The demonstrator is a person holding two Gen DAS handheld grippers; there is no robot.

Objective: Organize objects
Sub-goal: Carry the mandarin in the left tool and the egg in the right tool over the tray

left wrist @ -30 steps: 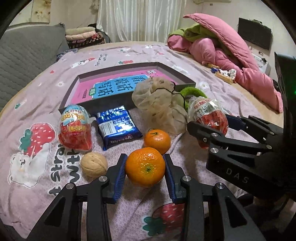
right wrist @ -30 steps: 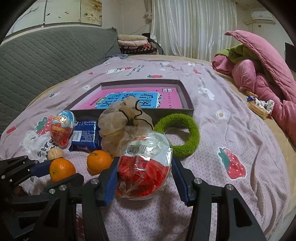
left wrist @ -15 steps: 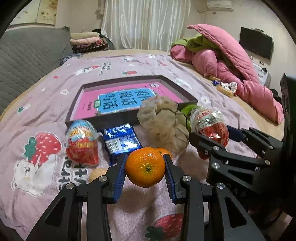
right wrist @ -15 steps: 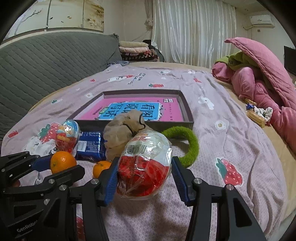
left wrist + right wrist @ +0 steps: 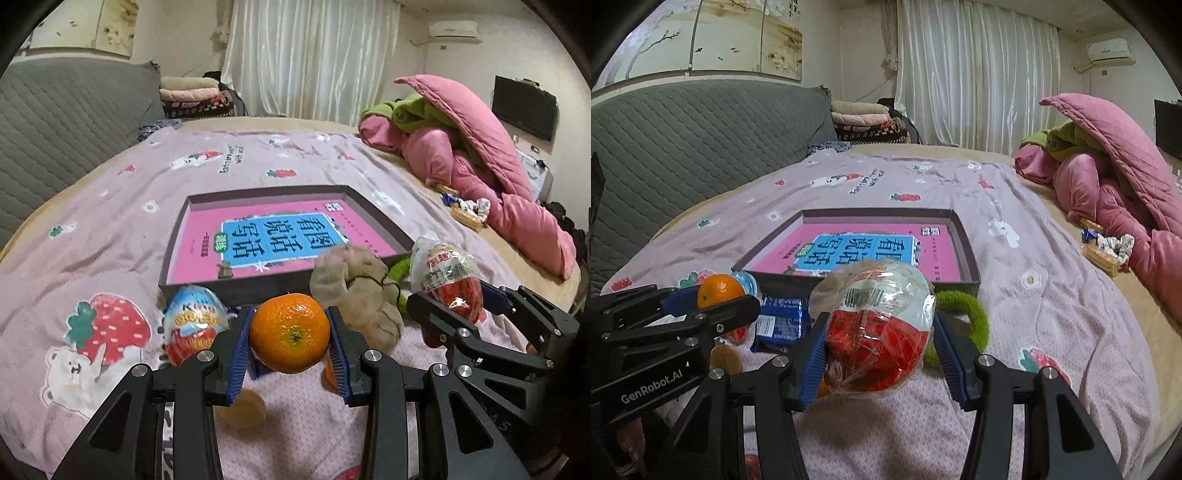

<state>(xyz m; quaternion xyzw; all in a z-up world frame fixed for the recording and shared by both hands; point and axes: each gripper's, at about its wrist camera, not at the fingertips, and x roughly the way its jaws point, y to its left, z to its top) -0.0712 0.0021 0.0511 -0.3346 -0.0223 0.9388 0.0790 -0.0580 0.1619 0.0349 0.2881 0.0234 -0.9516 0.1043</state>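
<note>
Left gripper (image 5: 290,345) clamped on an orange (image 5: 290,333), blue pads pressed to both its sides, lifted clear of the bedspread (image 5: 122,221). Right gripper (image 5: 877,352) closed on a red-and-white wrapped egg (image 5: 881,325), likewise raised off the cover. Both held in front of the shallow box (image 5: 258,286), its pink and blue book (image 5: 275,236) lying flat inside. Left on the cover below: another wrapped egg (image 5: 194,325) beside the box's near wall, a walnut (image 5: 243,408), a blue packet (image 5: 779,325), a beige mesh bag (image 5: 356,295) and a green ring (image 5: 971,321). Pink quilt (image 5: 1119,192) heaped at the far right.
</note>
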